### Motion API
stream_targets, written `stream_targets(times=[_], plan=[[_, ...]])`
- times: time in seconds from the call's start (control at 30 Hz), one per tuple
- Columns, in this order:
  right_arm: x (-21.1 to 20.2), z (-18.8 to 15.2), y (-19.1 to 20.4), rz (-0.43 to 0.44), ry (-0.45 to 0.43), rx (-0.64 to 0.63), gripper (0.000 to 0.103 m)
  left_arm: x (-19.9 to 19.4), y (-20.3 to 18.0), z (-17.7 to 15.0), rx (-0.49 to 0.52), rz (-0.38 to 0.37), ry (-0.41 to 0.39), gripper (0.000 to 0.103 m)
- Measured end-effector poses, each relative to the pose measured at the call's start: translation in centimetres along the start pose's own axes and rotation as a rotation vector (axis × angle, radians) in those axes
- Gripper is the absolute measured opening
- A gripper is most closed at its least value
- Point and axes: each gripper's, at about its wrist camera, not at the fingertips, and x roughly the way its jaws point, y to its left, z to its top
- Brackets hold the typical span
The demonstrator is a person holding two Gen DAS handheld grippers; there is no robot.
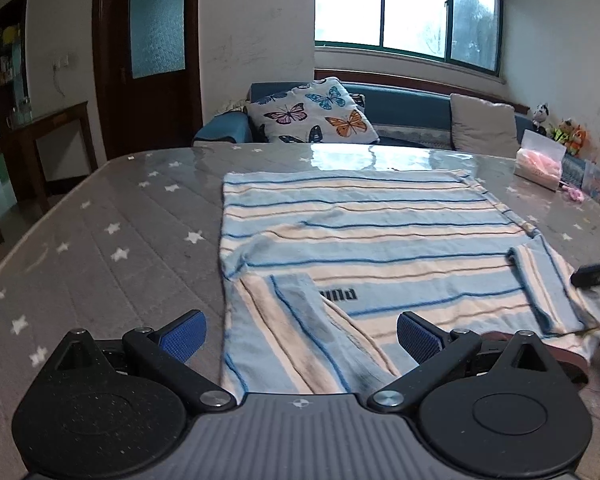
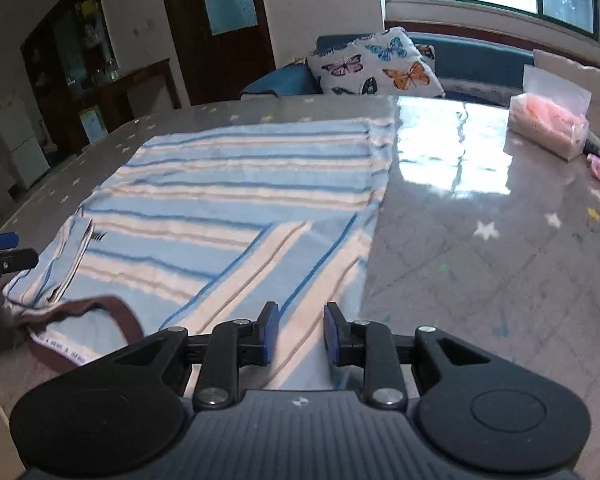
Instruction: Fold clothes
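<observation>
**Both grippers free, shirt flat on table**

Left gripper (image 1: pixel 302 334): jaws wide apart, nothing between the pads, hovering over the shirt's near left sleeve. Right gripper (image 2: pixel 301 334): jaws narrowly apart, holding nothing, above the near right sleeve fold. Striped shirt (image 1: pixel 364 232) lies spread on the star-print table (image 1: pixel 112 216), both sleeves folded inward, brown collar at the near edge.

The right gripper (image 1: pixel 598 274) pokes in at the left view's edge, mostly cut off. The shirt (image 2: pixel 228 216) blurs in the right view, its near hem hidden behind the gripper body.
</observation>
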Motion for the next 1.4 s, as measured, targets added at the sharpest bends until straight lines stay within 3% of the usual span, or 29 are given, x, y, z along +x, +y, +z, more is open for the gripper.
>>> stream_targets(times=[0.27,0.47,0.7,1.0,1.4], plan=[[2.9,3.8,-1.0,-0.013,-0.031,-0.037,0.024,2.1,1.8,2.0,0.008,0.112,0.01,0.103],[5.6,4.1,-1.5,-0.04,0.0,-0.071,0.025,4.7,3.7,2.5,0.005,0.194,0.065,0.103],[4.9,3.6,-0.8,-0.041,0.004,-0.125,0.039,6.7,3.1,1.0,0.067,0.196,0.133,0.103],[2.2,1.4,1.2,-0.022,-0.005,-0.209,0.055,4.7,2.0,-0.6,0.109,0.164,0.106,0.103],[0.8,-0.8,1.8,-0.031,-0.003,-0.212,0.058,4.5,0.6,-0.8,0.148,0.178,0.089,0.103]])
